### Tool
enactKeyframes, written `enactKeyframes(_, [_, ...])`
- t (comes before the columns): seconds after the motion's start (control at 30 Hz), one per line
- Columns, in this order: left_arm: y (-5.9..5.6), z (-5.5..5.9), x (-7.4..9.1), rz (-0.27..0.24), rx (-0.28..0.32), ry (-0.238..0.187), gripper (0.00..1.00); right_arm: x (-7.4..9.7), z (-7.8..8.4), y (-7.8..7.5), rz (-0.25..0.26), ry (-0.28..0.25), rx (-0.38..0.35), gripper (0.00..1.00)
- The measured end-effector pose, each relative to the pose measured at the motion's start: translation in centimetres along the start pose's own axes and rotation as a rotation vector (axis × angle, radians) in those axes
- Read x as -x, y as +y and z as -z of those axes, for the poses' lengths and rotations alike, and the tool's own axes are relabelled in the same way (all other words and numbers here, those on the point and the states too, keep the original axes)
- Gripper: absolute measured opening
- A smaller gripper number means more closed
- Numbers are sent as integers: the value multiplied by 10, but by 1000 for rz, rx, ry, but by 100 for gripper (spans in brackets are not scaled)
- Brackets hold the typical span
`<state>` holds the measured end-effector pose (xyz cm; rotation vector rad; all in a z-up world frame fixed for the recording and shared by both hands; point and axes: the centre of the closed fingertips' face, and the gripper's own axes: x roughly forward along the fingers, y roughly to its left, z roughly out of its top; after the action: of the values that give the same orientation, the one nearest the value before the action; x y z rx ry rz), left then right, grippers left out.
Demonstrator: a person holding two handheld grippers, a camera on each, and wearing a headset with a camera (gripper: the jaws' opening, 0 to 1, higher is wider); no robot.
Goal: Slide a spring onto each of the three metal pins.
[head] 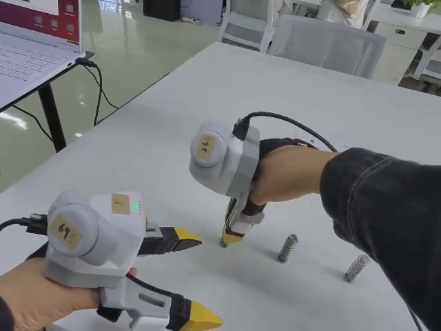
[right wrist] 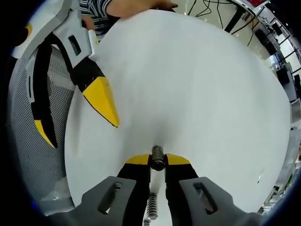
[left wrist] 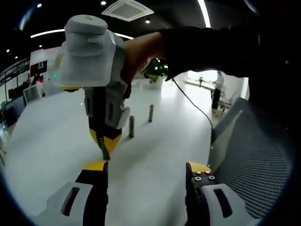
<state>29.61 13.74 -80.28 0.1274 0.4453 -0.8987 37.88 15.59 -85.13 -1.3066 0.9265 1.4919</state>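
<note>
My right gripper point(head: 231, 238) points straight down at the white table point(head: 296, 103) and is shut on a small metal spring point(right wrist: 158, 158), held upright with its lower end at the tabletop. To its right two more springs stand on the table, one close point(head: 288, 248) and one further right point(head: 356, 268). In the left gripper view they appear behind the right gripper point(left wrist: 105, 141), the nearer spring point(left wrist: 131, 126) and the farther spring point(left wrist: 151, 113). My left gripper point(head: 196, 279) hovers at the lower left, open and holding nothing, its yellow tips aimed at the right gripper.
A laptop point(head: 34, 34) sits on a stand off the table's far left, with a black cable point(head: 100, 83) hanging from it. A grey chair point(head: 324, 41) stands at the far edge. A black cable point(head: 289, 124) runs from the right gripper across the person's sleeve.
</note>
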Motion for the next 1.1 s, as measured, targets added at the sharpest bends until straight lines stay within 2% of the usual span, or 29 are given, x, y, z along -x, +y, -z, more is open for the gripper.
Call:
enactKeyframes(0.17, [-1,0,-1,5,-2,3,62,1,7,1,10,14,-51,8])
enactKeyframes(0.5, [-2,0,-1,7,-3,5,61,3,14,3,23,44,-94,8])
enactKeyframes(0.63, [-3,0,-1,8,-2,6,61,2,16,1,21,46,-188,8])
enactKeyframes(0.9, [-3,0,-1,7,-2,7,61,-5,21,6,20,65,-152,9])
enactKeyframes(1.1, [-3,0,-2,9,-3,7,61,-5,20,7,22,51,-138,15])
